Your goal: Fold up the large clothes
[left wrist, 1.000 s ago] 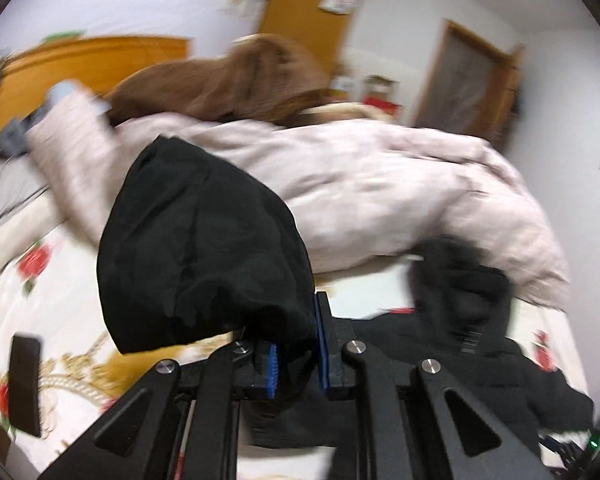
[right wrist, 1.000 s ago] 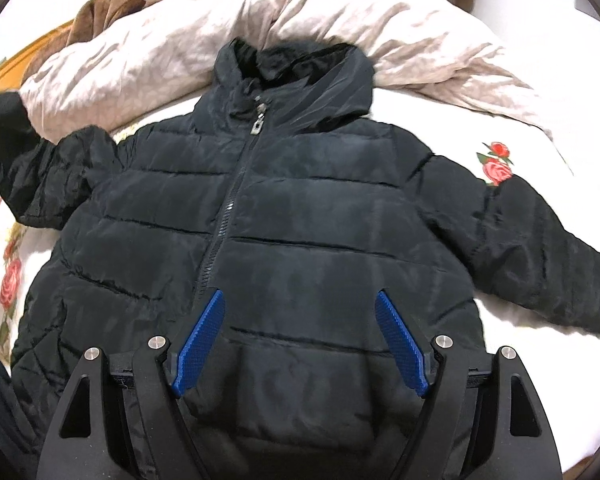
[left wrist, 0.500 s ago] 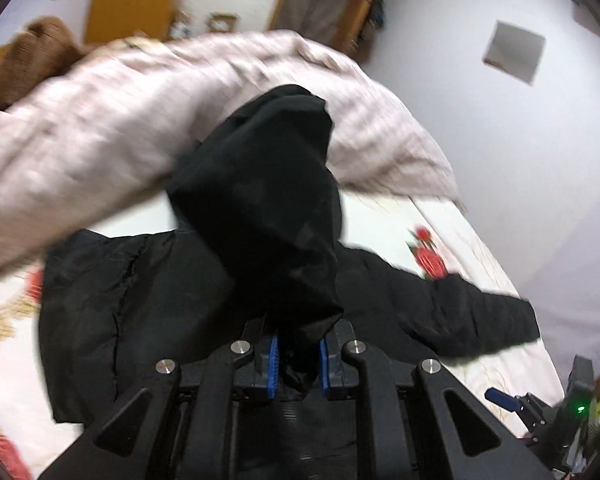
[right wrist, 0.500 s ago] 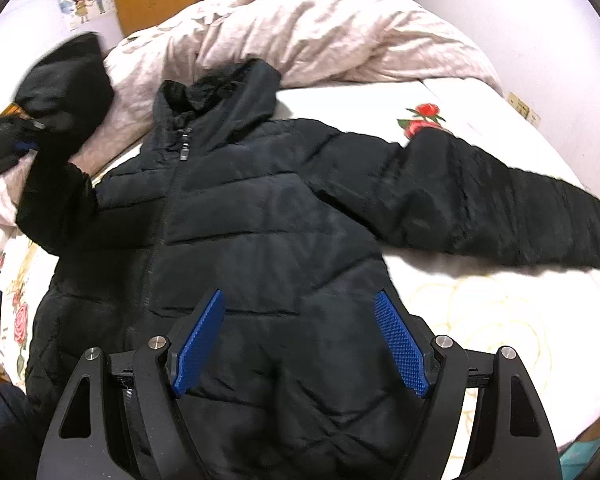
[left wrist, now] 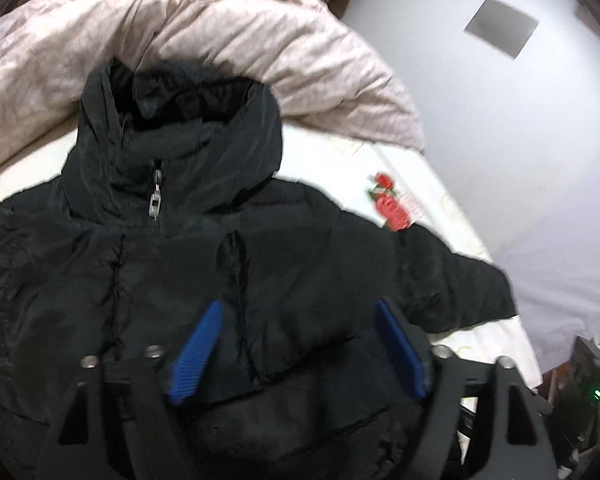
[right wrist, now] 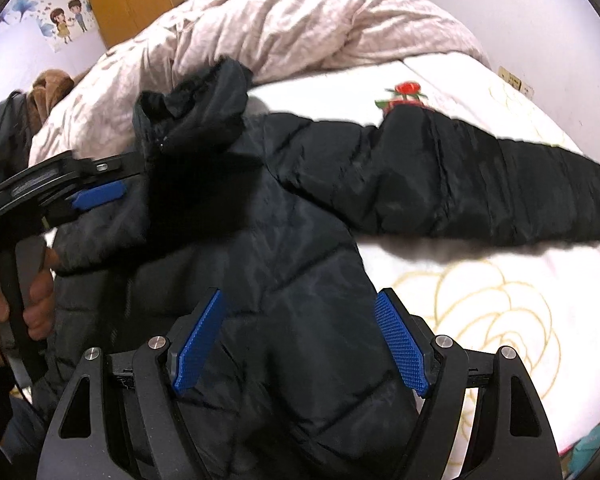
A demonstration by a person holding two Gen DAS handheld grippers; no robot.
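Now left claw opening above black jacket, nothing gripped; right claw open over hem.

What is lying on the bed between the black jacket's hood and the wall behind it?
A rumpled pale pink duvet lies piled there, right behind the jacket's hood and touching it. The left wrist view shows this best.

A bed with a white sheet printed with roses carries a black padded jacket spread flat, one sleeve stretched sideways. Behind it, apparently touching the hood, lies a crumpled pink quilt.
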